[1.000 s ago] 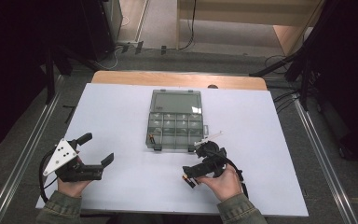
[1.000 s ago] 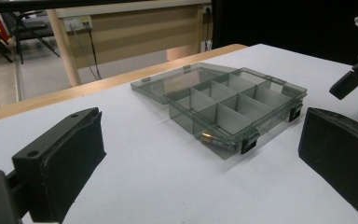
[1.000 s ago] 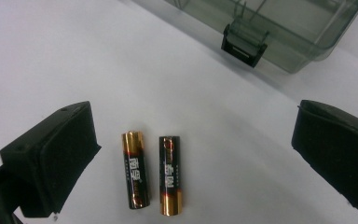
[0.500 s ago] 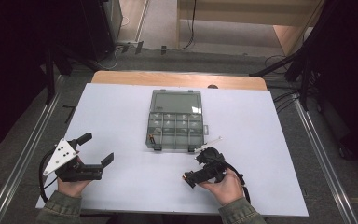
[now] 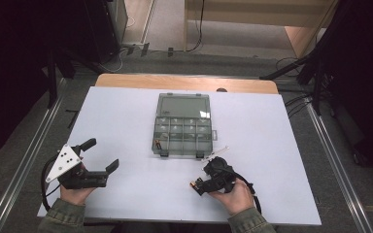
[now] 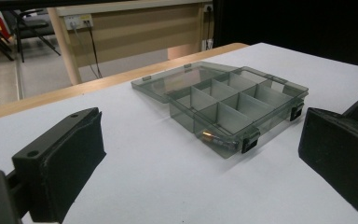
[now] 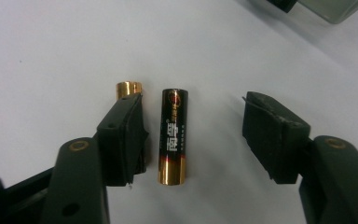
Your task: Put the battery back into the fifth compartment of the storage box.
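Observation:
A black-and-gold battery [image 7: 172, 137] lies on the white table between the jaws of my right gripper [image 7: 196, 112]. The jaws have just been closing; the left pad stands close beside the battery, the right pad [image 7: 272, 135] is still apart from it. A second battery's gold end [image 7: 128, 88] peeks out behind the left jaw. From above, my right gripper [image 5: 197, 185] points down at the table's near edge, right of centre. My left gripper [image 5: 102, 154] rests open at the near left, nothing between its jaws [image 6: 200, 158].
A smoky clear compartment box [image 5: 182, 126] lies open at mid-table, lid flat behind it; a small battery [image 6: 212, 136] sits in its near corner compartment. A wooden strip [image 5: 184, 82] edges the far side of the table. Metal rails run along both sides.
The right gripper's jaws have narrowed around the battery. The right hand shifted only slightly. The left gripper has kept still.

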### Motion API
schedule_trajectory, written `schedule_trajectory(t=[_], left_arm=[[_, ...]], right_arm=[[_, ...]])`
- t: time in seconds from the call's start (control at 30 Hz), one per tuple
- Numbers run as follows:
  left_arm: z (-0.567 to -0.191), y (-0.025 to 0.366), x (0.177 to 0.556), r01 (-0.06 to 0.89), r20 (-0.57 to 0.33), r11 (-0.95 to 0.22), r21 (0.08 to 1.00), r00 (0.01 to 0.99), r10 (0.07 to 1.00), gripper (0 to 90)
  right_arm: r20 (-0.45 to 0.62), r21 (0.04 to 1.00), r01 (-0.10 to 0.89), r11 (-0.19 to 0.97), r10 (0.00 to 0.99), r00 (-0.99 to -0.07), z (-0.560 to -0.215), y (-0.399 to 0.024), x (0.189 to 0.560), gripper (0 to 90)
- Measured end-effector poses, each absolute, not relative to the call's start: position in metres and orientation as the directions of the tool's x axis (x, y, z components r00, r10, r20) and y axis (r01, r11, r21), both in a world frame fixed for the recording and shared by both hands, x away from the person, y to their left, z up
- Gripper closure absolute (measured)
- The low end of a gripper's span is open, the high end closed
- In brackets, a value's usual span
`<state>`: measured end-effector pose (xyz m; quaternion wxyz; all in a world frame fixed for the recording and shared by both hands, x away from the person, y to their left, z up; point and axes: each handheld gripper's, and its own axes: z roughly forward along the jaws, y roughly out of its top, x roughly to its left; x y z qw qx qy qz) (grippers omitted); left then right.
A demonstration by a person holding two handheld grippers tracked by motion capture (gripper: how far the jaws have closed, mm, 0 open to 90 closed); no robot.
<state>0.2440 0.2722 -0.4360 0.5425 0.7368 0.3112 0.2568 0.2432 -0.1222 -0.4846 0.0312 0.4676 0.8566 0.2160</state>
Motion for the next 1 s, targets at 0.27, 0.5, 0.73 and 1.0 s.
schedule_trajectory(t=[0.27,0.5,0.73,1.0], left_arm=[[-0.4363,0.2732,0.2452,0.186,0.036,-0.217,0.958,0.674,0.738,0.2],[-0.4367,0.2731,0.2458,0.191,0.043,-0.227,0.955,0.668,0.743,0.2],[-0.4367,0.2735,0.2464,0.193,0.045,-0.229,0.954,0.665,0.745,0.3],[-0.4366,0.2734,0.2462,0.194,0.042,-0.227,0.954,0.664,0.746,0.2]], right_arm=[[0.141,0.386,0.788,0.479,0.814,-0.563,-0.4861,-0.1199,0.2423,61.9],[0.149,0.370,0.807,0.460,0.828,-0.540,-0.4858,-0.1221,0.2442,76.1],[0.157,0.363,0.819,0.444,0.837,-0.523,-0.4856,-0.1231,0.2448,78.0],[0.176,0.363,0.828,0.428,0.841,-0.512,-0.4846,-0.1244,0.2438,78.2]])
